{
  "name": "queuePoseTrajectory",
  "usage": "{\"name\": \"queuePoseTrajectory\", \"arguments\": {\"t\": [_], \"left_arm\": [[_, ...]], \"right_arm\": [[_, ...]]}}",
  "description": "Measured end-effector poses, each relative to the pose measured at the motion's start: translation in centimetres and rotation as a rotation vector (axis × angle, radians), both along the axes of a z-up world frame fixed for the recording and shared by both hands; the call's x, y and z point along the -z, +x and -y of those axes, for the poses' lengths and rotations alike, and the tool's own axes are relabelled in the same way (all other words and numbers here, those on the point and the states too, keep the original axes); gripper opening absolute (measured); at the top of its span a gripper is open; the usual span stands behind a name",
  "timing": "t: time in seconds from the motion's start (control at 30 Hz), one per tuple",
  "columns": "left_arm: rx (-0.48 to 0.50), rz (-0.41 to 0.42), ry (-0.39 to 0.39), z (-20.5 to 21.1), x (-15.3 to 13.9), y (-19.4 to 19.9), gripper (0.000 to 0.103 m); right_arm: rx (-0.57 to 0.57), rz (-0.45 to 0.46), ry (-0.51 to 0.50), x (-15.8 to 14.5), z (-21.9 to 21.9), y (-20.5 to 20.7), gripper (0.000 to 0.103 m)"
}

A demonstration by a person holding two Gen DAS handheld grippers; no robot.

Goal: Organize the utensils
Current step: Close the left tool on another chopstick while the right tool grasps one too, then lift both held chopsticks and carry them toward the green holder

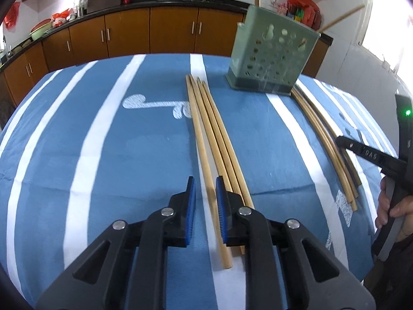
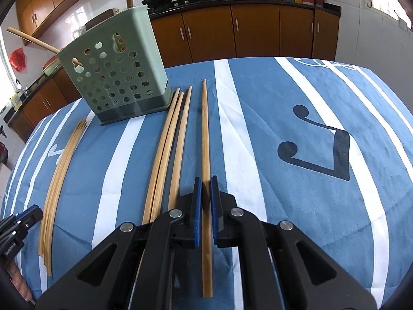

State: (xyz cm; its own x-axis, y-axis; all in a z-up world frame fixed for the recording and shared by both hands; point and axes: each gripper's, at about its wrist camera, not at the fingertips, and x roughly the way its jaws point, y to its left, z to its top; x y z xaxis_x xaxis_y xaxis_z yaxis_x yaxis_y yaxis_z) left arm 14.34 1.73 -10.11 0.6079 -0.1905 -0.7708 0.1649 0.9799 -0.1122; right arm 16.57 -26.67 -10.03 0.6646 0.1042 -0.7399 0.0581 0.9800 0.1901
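On blue striped tablecloth [image 1: 77, 129], kitchen cabinets [image 1: 129, 33] behind, left gripper [image 1: 205, 193] and right gripper [image 2: 205, 193] each straddling a chopstick [image 2: 205, 134], jaws parted.

Raised lettering reading "DAS" stands on the black arm of the right gripper [image 1: 371, 155], right edge of the left wrist view. A white printed patch [image 1: 344, 210] on the blue cloth, lower right of that view, carries text too small to read. Nothing else is legible.
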Motion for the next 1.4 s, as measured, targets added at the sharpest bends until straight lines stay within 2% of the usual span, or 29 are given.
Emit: {"name": "queuePoseTrajectory", "arguments": {"t": [0.1,0.3,0.43,0.9,1.4], "left_arm": [[-0.008,-0.001,0.041,0.4,0.4,0.2,0.009],[-0.079,0.007,0.074,-0.2,0.4,2.0,0.008],[-0.125,0.005,0.068,-1.6,0.3,3.7,0.008],[-0.106,-0.001,0.006,-2.6,0.2,4.1,0.009],[-0.096,0.002,0.033,-2.3,0.2,3.1,0.011]], "right_arm": [[0.000,0.000,0.002,0.0,0.0,0.0,0.007],[-0.009,0.001,0.010,-0.1,0.0,-0.1,0.008],[-0.018,-0.001,0.014,-0.1,-0.1,-0.6,0.008],[0.002,0.001,0.024,0.0,0.0,-0.1,0.008],[-0.015,-0.005,0.007,0.0,-0.1,-1.9,0.008]]}}
